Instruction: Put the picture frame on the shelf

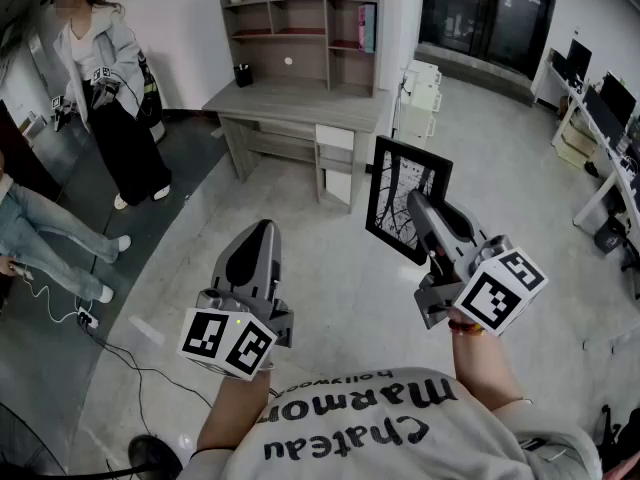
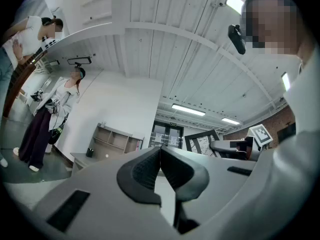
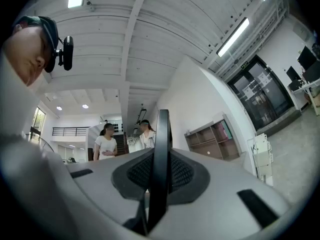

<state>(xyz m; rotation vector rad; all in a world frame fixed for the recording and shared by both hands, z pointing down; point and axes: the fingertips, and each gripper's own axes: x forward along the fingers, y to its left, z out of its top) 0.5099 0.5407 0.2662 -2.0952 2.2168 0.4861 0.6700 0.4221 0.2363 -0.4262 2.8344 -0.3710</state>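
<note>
A black picture frame (image 1: 405,211) with a pale branch print is held upright above the floor, with my right gripper (image 1: 425,213) shut on its near edge. In the right gripper view the frame (image 3: 162,149) stands edge-on, pinched between the two dark pads. My left gripper (image 1: 258,243) is shut with nothing in it, lower and to the left; its pads (image 2: 160,169) meet. The wooden desk with a shelf unit (image 1: 300,38) stands ahead against the white wall. From the left gripper view the frame (image 2: 202,143) and the shelf (image 2: 112,139) both appear in the distance.
A black cup (image 1: 243,74) sits on the desk top and a white drawer unit (image 1: 334,163) stands under it. Two people (image 1: 105,88) are at the left. White boxes (image 1: 420,93) stand right of the desk. Cables (image 1: 120,353) trail on the floor.
</note>
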